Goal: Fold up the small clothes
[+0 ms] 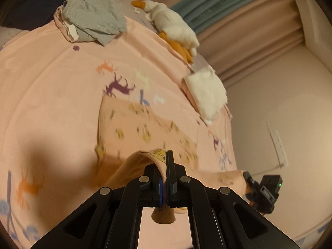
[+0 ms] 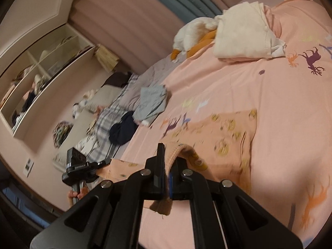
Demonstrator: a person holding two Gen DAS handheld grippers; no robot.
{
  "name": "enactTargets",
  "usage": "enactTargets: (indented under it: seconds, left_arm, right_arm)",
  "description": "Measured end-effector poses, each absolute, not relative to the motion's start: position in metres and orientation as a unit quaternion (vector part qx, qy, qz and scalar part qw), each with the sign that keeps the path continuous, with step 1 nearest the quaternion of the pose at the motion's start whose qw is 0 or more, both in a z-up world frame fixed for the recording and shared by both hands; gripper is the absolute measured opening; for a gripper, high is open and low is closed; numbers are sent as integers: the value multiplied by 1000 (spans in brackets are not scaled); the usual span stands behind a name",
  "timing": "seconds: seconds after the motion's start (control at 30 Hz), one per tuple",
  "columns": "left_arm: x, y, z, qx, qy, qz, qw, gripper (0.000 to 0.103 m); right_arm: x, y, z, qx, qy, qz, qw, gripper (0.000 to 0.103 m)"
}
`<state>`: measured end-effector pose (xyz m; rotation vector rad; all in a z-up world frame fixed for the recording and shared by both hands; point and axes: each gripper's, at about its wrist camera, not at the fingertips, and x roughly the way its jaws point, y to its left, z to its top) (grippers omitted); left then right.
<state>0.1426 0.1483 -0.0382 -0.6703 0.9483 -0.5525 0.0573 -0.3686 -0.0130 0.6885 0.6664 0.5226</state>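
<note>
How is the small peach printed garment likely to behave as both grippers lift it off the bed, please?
Probably floppy: the peach garment droops over the left gripper and sags between it and the right gripper. Likely light, since narrow pinches on its edge hold it. It may swing.

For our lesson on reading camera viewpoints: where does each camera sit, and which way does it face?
Left wrist view: on the left gripper, facing along its shut fingers across the pink animal-print bedspread toward the beige curtains; the right gripper shows at right.
Right wrist view: on the right gripper, facing across the bed toward the wall shelf; the left gripper and a hand show.
Shared: the peach yellow-patterned garment both grip, grey clothes, white plush goose.
</note>
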Motion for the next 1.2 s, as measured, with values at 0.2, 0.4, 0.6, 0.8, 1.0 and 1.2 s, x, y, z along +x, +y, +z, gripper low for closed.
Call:
enactTargets:
  seconds: [0.2,0.4,0.6,0.8,1.0,1.2]
  left_arm:
    - [205,139,-61,-323,467,-230,791,0]
    - [250,129,-96,-325,506,-200,774,0]
    - [285,123,-134,-333,550,-165,748,0]
    - [301,129,-159,-378,590,-162,695,0]
    - [316,149,-174,-485,581,-146,636,38]
    - [327,159,-172,-519,551,-114,644,57]
  right_arm:
    - [114,-375,-35,350,338,212,848,4]
    - [162,-378,-65,359,389,173,830,4]
    - [199,-381,-99,374,450,132,800,7]
    - [212,-397,-129,439,495,126,739,22]
    - [219,-421,-149,571,464,117,667,32]
    - [216,-439,-147,592,412,74,689,36]
